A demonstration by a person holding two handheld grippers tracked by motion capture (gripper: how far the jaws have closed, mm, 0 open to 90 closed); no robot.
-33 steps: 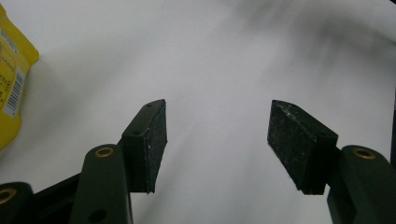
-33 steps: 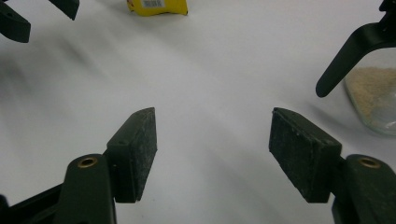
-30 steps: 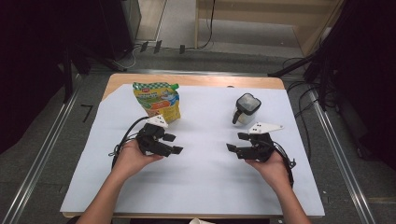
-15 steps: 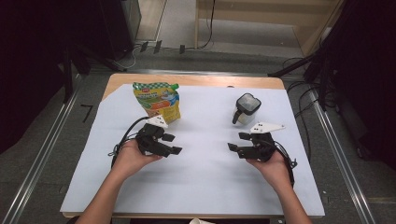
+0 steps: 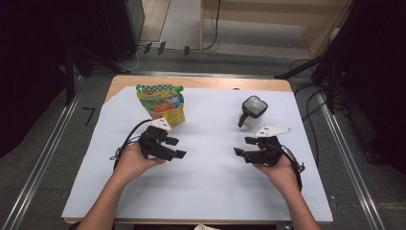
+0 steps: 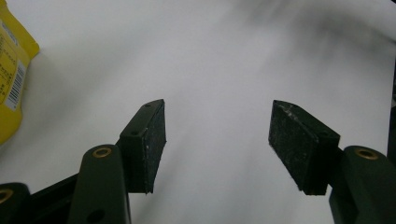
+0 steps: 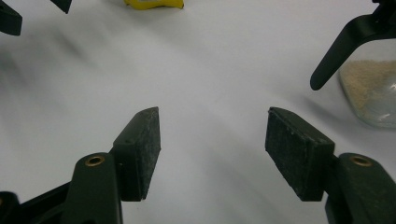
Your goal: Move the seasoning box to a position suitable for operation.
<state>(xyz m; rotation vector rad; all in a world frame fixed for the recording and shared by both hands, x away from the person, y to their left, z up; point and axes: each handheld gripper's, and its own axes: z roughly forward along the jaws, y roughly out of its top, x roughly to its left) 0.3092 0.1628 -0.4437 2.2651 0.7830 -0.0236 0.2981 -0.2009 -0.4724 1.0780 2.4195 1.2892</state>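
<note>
Nothing has moved: both claws, left (image 5: pixel 176 147) and right (image 5: pixel 242 146), spread empty; yellow pouch (image 5: pixel 160 103) lettering unreadable.

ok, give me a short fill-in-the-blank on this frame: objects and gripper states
1. The yellow pouch stands nearest the ____ gripper.
2. The glass jar has a black handle and holds a ____ powder.
3. The jaws of the right gripper are ____, with nothing between them.
4. Both things stand on a ____ table cover.

Missing words: left; beige; open; white

High view: overhead, facing 12 o'clock. Gripper views: low, close to table (image 5: pixel 210 191); both share yellow pouch (image 5: pixel 162 103), at 10–11 o'clock.
</note>
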